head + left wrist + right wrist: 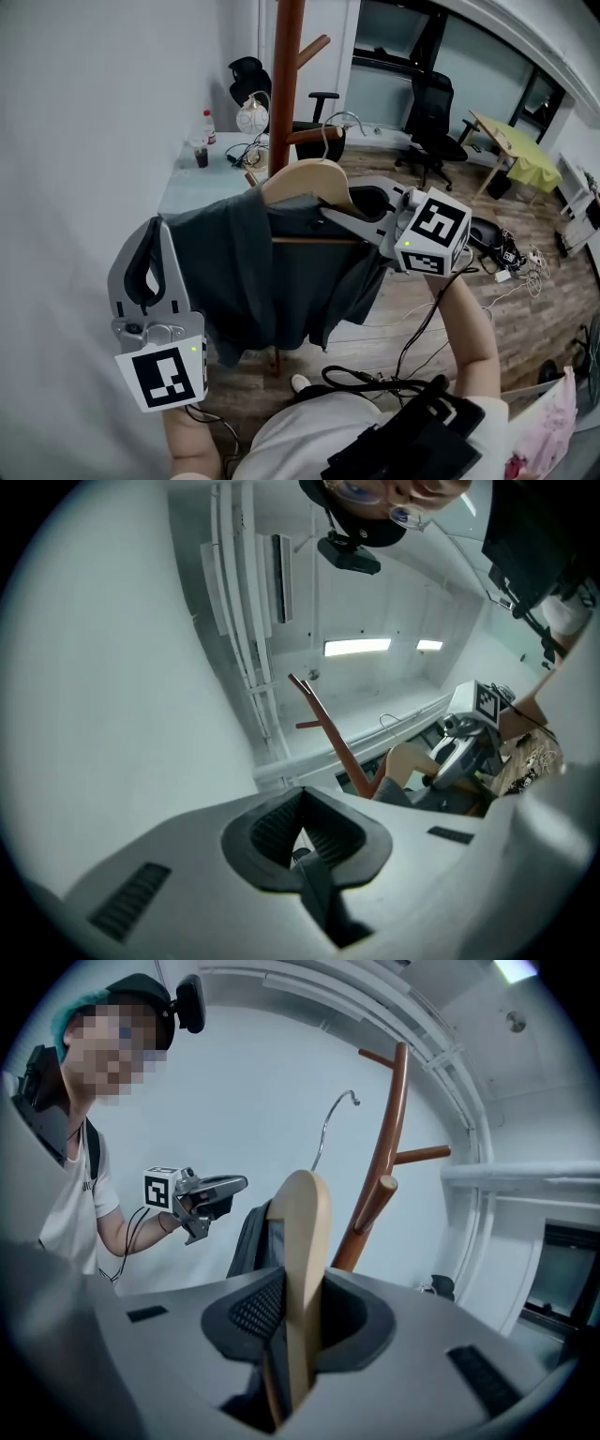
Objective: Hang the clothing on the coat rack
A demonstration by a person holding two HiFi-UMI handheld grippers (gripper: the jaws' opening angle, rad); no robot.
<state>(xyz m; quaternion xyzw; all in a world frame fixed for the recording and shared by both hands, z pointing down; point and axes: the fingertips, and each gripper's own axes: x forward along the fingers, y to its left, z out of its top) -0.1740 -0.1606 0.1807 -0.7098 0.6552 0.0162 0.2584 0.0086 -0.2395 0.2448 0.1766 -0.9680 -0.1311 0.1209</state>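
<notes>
A dark grey garment (pixel 272 272) hangs on a pale wooden hanger (pixel 309 178) with a wire hook (pixel 336 120). My right gripper (pixel 342 204) is shut on the hanger's right shoulder; in the right gripper view the wood (pixel 305 1241) stands upright between the pads, with the hook (pixel 333 1124) above. The brown coat rack (pixel 284 84) rises just behind, one peg (pixel 314 134) close to the hook. My left gripper (pixel 155 225) hovers at the garment's left edge, its tips meeting with nothing between them. It stands apart from the cloth in the right gripper view (pixel 234 1190).
A grey wall (pixel 75 141) stands close on the left. A pale table (pixel 202 183) behind the rack carries a bottle (pixel 208 127) and a round lamp (pixel 251 114). Office chairs (pixel 431 117) and a yellow-green table (pixel 520 150) stand farther back. Cables (pixel 412 337) trail over the wood floor.
</notes>
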